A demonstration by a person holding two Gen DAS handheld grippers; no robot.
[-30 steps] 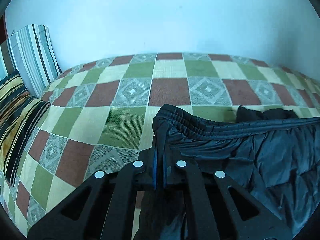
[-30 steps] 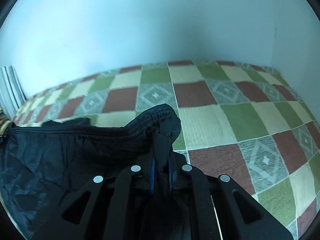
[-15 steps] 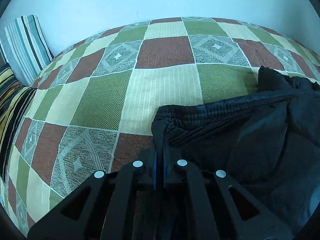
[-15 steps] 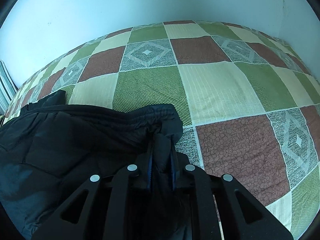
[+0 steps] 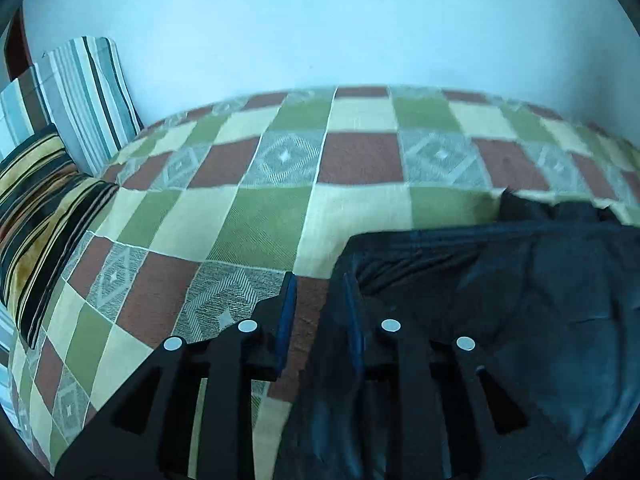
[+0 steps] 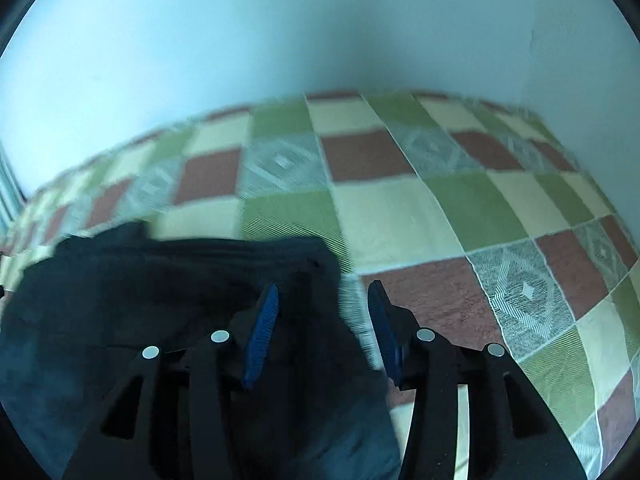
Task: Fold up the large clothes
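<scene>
A large black padded garment [image 5: 500,300] lies on the checked bedspread [image 5: 260,232]. Its elastic edge runs across the left wrist view, and its left corner rests against the right finger. My left gripper [image 5: 318,280] is opening. Cloth sits loosely by one blue pad, and bedspread shows in the gap. In the right wrist view the same garment [image 6: 140,288] fills the lower left, with its right corner between the fingers. My right gripper [image 6: 324,286] is also opening, wider, and neither blue pad presses on the cloth.
Checked bedspread [image 6: 440,208] stretches to a pale blue wall at the back and right. A grey striped pillow [image 5: 92,96] leans on the wall at the left. A yellow and black striped cushion [image 5: 44,216] lies in front of it.
Both grippers were shut on the garment's two corners. Now both pairs of jaws have parted and the corners lie loose on the bed. The views dipped toward the bed and came back up.
</scene>
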